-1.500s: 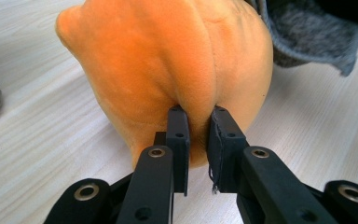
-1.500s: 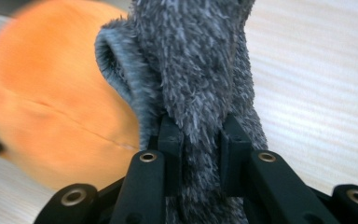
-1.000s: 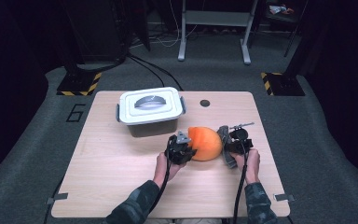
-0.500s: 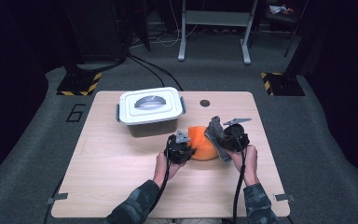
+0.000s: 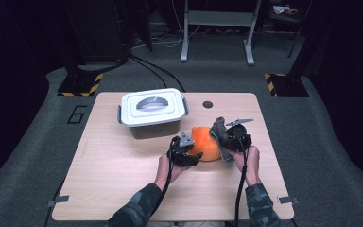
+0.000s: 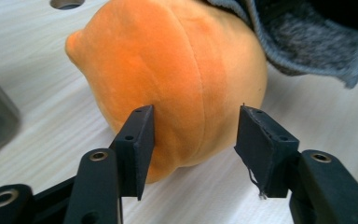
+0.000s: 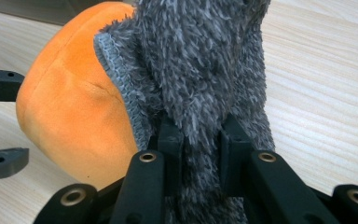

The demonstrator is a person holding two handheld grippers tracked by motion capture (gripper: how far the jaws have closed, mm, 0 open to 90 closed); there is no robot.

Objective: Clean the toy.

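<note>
On the left part of the bench (image 5: pixel 99 175) stands a white storage box (image 5: pixel 153 112) with its lid on and a grey handle on top; it is apart from the work. Just right of it, near the middle, lies the orange plush fruit (image 5: pixel 205 143), resting on the bench surface.

The left hand-held gripper (image 5: pixel 189 155) comes to the plush from the person's left side. Its jaws are open about halfway, one at each side of the rounded end of the plush; one jaw seems to touch the fabric, the other is a little apart, so it does not grip yet. I judge it is placed there to steady the plush while the other side is wiped.

The right hand-held gripper (image 5: pixel 222 137) has its jaws closed tightly on a fold of a grey fluffy cloth (image 7: pixel 200 70). The cloth hangs against the right side of the plush and touches it, probably to rub or cover that surface.
</note>
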